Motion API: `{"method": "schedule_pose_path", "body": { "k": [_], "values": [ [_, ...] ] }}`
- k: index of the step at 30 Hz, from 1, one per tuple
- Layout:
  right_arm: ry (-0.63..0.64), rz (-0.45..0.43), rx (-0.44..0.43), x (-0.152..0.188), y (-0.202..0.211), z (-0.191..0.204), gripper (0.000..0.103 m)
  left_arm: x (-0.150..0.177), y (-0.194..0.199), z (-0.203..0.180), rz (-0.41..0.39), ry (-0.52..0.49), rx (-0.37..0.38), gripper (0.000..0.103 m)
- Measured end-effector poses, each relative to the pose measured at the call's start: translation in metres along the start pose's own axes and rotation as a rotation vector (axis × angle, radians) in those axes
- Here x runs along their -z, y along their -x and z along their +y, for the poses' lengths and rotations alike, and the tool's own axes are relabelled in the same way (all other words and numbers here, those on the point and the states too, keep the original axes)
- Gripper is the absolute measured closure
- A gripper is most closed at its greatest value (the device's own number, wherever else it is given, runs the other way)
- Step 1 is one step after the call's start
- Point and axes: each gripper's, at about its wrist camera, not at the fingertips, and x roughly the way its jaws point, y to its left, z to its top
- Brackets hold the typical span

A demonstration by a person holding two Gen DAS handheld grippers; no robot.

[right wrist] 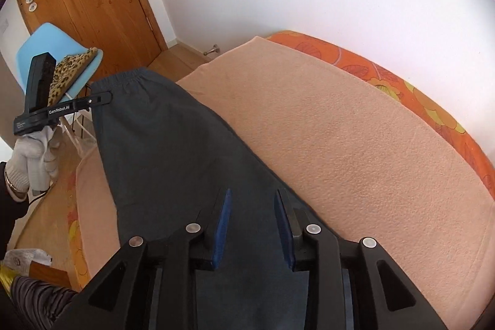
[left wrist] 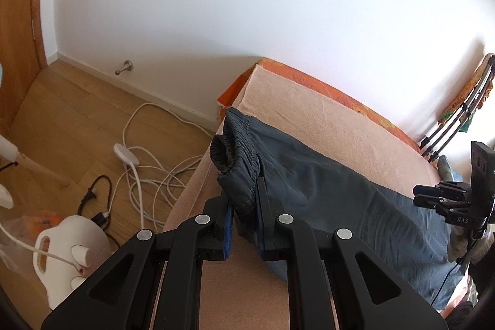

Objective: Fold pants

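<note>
Dark grey-blue pants [left wrist: 324,190] lie stretched across a peach blanket [left wrist: 324,119] on the bed in the left wrist view, the gathered waistband at 11 o'clock from the left gripper [left wrist: 244,206], whose jaws are nearly closed, pinching a fold of that waistband fabric lifted off the blanket. White cables [left wrist: 148,175] sprawl on the wooden floor at 9 o'clock, and the right gripper [left wrist: 417,195] shows at 3 o'clock over the cloth. From the right wrist view, the right gripper [right wrist: 253,200] stands partly open above the pants [right wrist: 173,144], nothing pinched; the waistband reaches toward 11 o'clock, where the left gripper [right wrist: 105,97] meets it, held by a white-gloved hand [right wrist: 31,163]. Behind stands a blue chair [right wrist: 46,42].
</note>
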Motion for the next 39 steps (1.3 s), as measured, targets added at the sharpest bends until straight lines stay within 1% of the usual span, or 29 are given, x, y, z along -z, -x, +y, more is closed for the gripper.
{"method": "schedule_pose_path", "body": {
  "k": [1, 3, 5, 6, 7, 8, 9, 10, 12, 15, 17, 19, 20, 22, 25, 26, 28, 30, 32, 33, 36, 37, 39],
  "values": [
    [0.019, 0.017, 0.009, 0.001, -0.007, 0.009, 0.077, -0.001, 0.003, -0.002, -0.004, -0.002, 0.003, 0.093],
    [0.038, 0.056, 0.04, 0.004, -0.026, 0.019, 0.077, -0.003, 0.009, -0.007, -0.011, -0.009, 0.011, 0.093],
    [0.015, 0.1, 0.044, 0.004, -0.047, 0.02, 0.076, -0.005, 0.015, -0.014, -0.02, -0.026, 0.015, 0.093],
    [0.002, 0.121, 0.049, 0.005, -0.057, 0.019, 0.074, -0.006, 0.018, -0.02, -0.024, -0.045, 0.016, 0.093],
    [-0.009, 0.136, 0.056, 0.005, -0.064, 0.018, 0.074, -0.006, 0.022, -0.027, -0.029, -0.067, 0.018, 0.093],
    [-0.008, 0.11, 0.058, 0.006, -0.062, 0.019, 0.072, -0.007, 0.025, -0.034, -0.033, -0.089, 0.024, 0.093],
    [-0.022, 0.13, 0.048, 0.004, -0.062, 0.018, 0.071, -0.007, 0.028, -0.043, -0.04, -0.11, 0.034, 0.093],
    [-0.043, 0.129, 0.034, 0.003, -0.058, 0.017, 0.071, -0.007, 0.03, -0.054, -0.043, -0.136, 0.041, 0.093],
    [-0.08, 0.088, -0.014, 0.003, -0.039, 0.012, 0.072, -0.006, 0.033, -0.081, -0.05, -0.203, 0.061, 0.093],
    [-0.152, 0.024, -0.06, 0.01, -0.001, -0.005, 0.07, 0.003, 0.031, -0.13, -0.044, -0.303, 0.106, 0.093],
    [-0.217, -0.017, -0.083, 0.016, 0.023, -0.023, 0.069, 0.017, 0.025, -0.168, -0.022, -0.386, 0.139, 0.093],
    [-0.292, -0.057, -0.123, 0.026, 0.044, -0.042, 0.066, 0.039, 0.015, -0.207, 0.002, -0.481, 0.171, 0.093],
    [-0.319, -0.073, -0.144, 0.03, 0.053, -0.05, 0.065, 0.054, 0.01, -0.225, 0.016, -0.525, 0.19, 0.093],
    [-0.35, -0.089, -0.136, 0.039, 0.065, -0.061, 0.063, 0.09, -0.004, -0.258, 0.049, -0.627, 0.202, 0.093],
    [-0.395, -0.074, -0.144, 0.06, 0.07, -0.076, 0.062, 0.146, -0.025, -0.291, 0.127, -0.734, 0.223, 0.093],
    [-0.406, -0.062, -0.148, 0.068, 0.07, -0.08, 0.062, 0.162, -0.03, -0.299, 0.14, -0.778, 0.214, 0.093],
    [-0.427, -0.033, -0.165, 0.083, 0.068, -0.085, 0.062, 0.186, -0.032, -0.307, 0.127, -0.86, 0.184, 0.093],
    [-0.446, -0.022, -0.188, 0.095, 0.07, -0.089, 0.062, 0.195, -0.031, -0.308, 0.1, -0.888, 0.164, 0.093],
    [-0.44, -0.033, -0.209, 0.096, 0.072, -0.088, 0.061, 0.195, -0.029, -0.307, 0.091, -0.895, 0.156, 0.093],
    [-0.427, -0.041, -0.222, 0.095, 0.074, -0.084, 0.061, 0.195, -0.028, -0.305, 0.087, -0.894, 0.156, 0.093],
    [-0.387, -0.037, -0.263, 0.079, 0.066, -0.076, 0.061, 0.201, -0.02, -0.31, 0.072, -0.902, 0.145, 0.093],
    [-0.368, -0.031, -0.28, 0.071, 0.06, -0.071, 0.061, 0.203, -0.019, -0.312, 0.065, -0.906, 0.142, 0.093],
    [-0.317, -0.001, -0.284, 0.051, 0.049, -0.056, 0.061, 0.21, -0.015, -0.312, 0.056, -0.905, 0.141, 0.093]
  ]
}}
